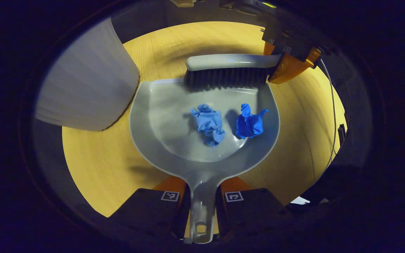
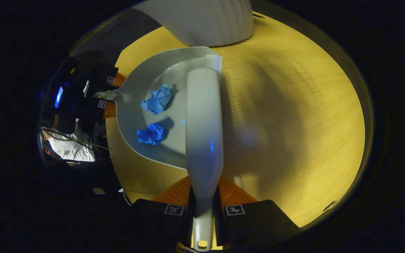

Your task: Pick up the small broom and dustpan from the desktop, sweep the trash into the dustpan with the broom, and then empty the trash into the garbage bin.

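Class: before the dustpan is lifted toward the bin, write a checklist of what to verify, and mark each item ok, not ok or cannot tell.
1. Both blue paper wads inside the dustpan: ok.
2. Left tool shut on the dustpan handle: ok.
3. Right tool shut on the broom: ok.
4. Bristles guarding the dustpan's open lip: ok.
5. Garbage bin close beside the dustpan: ok.
6. Bin opening free: cannot tell.

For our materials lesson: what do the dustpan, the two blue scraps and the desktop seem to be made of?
Dustpan: probably moulded plastic, smooth grey with a soft sheen. Blue scraps: likely crumpled paper or tissue, matte with sharp creases. Desktop: wood or wood-look laminate, showing fine grain lines.
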